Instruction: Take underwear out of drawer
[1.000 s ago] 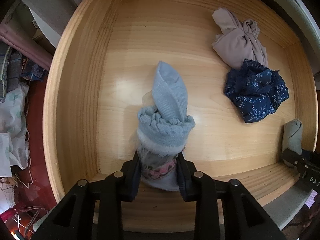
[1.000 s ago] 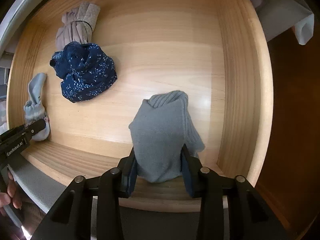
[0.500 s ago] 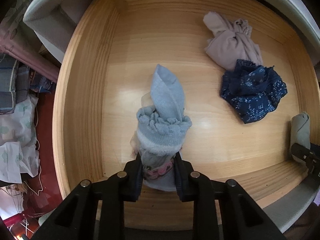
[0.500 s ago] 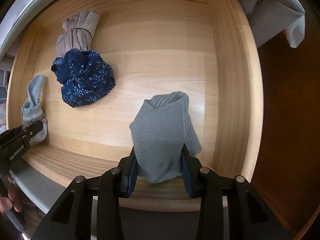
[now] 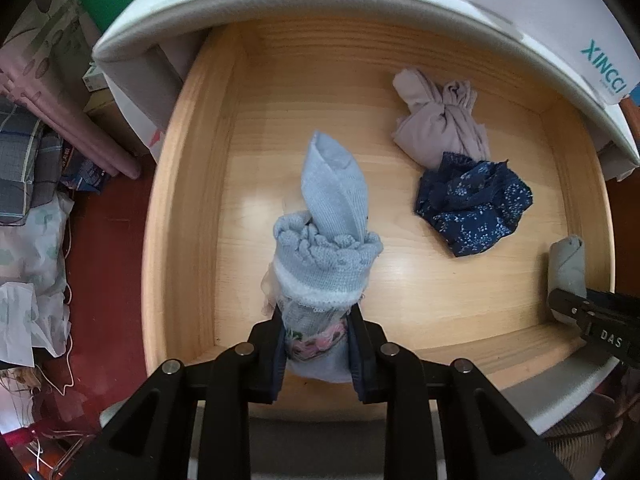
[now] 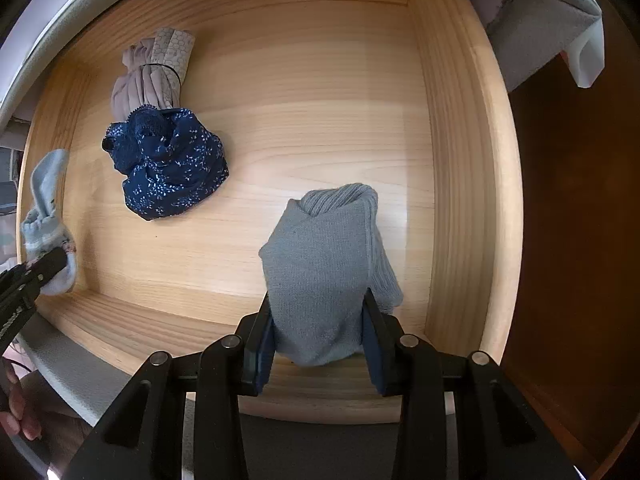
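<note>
Presently, the left gripper [image 5: 318, 354] is clamped on a rolled pale-blue knitted bundle with a frilled cuff [image 5: 328, 248], and the right gripper [image 6: 320, 344] is clamped on a folded grey knitted bundle [image 6: 326, 272]; both hang above the floor of the pale wooden drawer [image 5: 192, 200], apparently held vertically to clear its walls. Remaining inside are a knotted beige fabric bundle [image 5: 440, 120] touching a crumpled navy floral-print garment [image 5: 474, 204]. The left view alone shows the white cabinet top; the right view alone shows the black band around the beige bundle.

"XINCCI" on the white box [image 5: 592, 60]; "DAS" on the right tool [image 5: 600, 336].
</note>
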A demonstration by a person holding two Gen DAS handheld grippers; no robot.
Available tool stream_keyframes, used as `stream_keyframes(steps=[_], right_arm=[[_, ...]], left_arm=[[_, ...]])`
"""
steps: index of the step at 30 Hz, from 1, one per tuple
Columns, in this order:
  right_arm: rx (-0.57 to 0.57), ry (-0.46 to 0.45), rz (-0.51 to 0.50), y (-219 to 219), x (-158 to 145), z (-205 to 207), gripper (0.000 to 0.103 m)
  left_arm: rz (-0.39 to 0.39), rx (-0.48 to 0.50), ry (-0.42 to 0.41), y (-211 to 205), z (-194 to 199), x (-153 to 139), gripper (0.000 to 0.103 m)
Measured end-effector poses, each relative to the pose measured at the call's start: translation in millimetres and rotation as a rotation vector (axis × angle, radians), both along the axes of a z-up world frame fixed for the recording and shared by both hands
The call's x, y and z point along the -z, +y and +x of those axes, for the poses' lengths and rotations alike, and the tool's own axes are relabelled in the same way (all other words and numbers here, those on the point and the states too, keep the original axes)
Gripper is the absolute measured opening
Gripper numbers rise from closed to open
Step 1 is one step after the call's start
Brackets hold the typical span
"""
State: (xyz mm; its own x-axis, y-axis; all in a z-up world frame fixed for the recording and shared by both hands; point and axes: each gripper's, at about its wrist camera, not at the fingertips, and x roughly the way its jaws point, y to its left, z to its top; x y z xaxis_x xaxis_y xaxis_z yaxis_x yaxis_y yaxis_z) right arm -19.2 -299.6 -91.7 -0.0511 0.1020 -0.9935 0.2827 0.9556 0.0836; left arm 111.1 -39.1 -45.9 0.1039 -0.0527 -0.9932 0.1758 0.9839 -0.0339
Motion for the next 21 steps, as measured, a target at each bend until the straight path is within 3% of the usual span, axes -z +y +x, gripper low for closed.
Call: stream_keyframes(steps=[21], right_arm=[[0.005,0.0,0.007,-17,-10,-1,0.035]], left_arm=[[-0.039,0.026,-0.096,20,-7,-78,0.025]])
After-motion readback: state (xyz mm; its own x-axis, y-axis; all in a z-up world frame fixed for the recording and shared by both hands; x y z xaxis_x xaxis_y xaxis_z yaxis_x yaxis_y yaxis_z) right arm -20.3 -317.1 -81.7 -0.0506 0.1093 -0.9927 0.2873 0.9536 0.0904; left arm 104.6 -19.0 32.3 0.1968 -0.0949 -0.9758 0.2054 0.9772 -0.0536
